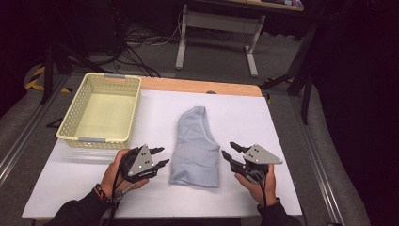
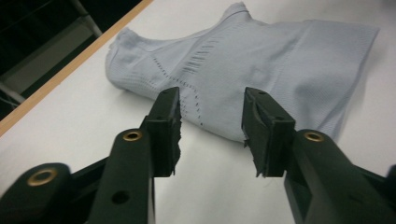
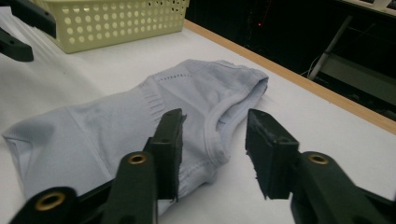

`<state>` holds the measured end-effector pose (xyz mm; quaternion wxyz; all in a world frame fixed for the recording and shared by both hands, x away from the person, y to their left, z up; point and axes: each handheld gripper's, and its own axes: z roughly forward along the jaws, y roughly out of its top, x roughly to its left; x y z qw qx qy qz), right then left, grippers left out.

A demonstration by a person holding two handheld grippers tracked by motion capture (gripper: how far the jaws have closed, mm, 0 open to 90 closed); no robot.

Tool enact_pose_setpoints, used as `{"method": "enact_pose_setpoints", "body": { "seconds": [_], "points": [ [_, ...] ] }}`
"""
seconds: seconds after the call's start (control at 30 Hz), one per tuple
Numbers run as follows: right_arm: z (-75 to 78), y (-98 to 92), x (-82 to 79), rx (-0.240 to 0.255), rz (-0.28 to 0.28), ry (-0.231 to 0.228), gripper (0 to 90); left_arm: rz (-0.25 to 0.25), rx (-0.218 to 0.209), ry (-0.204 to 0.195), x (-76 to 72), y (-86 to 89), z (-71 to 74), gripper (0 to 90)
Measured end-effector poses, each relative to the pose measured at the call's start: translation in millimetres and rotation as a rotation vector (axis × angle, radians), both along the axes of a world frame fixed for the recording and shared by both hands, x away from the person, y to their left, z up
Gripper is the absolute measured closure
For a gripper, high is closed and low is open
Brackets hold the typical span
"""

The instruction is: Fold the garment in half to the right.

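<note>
1. Cloth (image 1: pixel 196 148), a pale blue folded garment, is lying flat in the middle of the white bench (image 1: pixel 282 122), its long axis running away from the person, the wide hem end nearest and the narrower neck end farthest.
2. Left gripper (image 1: pixel 160 157) is sitting just beside the cloth's left edge, near the hem end, jaws pointing right toward it. Its own view is showing the jaws standing well apart with nothing between them, the cloth (image 2: pixel 243 70) lying just ahead.
3. Right gripper (image 1: pixel 231 150) is sitting just beside the cloth's right edge, about level with the left one, jaws pointing left and forward. They too are gaping wide and holding nothing, with the cloth's (image 3: pixel 140 126) bound edge lying just in front of them.
4. Both grippers are looking about equally near, one on each side, so a two-handed pinch of the side edges is seeming the likely next move.
5. Basket (image 1: pixel 101 109), yellow and perforated, is standing at the bench's far left corner, well apart from the cloth, and appearing empty.
</note>
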<state>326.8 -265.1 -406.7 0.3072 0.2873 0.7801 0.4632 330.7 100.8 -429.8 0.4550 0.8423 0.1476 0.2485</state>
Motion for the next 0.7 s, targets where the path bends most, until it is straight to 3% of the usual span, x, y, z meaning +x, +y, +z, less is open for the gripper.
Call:
{"method": "enact_pose_setpoints", "body": {
  "seconds": [0.2, 0.37, 0.47, 0.7],
  "points": [
    [-4.3, -4.7, -5.8, -0.018, -0.016, 0.000, 39.7, 0.028, -0.039, -0.009, -5.1, 11.1, -3.5, 44.0],
    [-10.0, -8.1, -9.7, -0.033, -0.041, -0.002, 30.8, 0.028, -0.055, 0.013, -11.6, 18.9, -8.5, 29.7],
    [-11.8, -10.6, -11.3, -0.026, -0.054, 0.001, 27.8, 0.048, -0.042, 0.006, -15.9, 24.0, -10.5, 22.6],
    [-16.3, -16.7, -17.2, 0.007, -0.067, 0.008, 19.9, 0.088, -0.059, 0.033, -25.8, 42.4, -15.5, 12.2]
  ]
}}
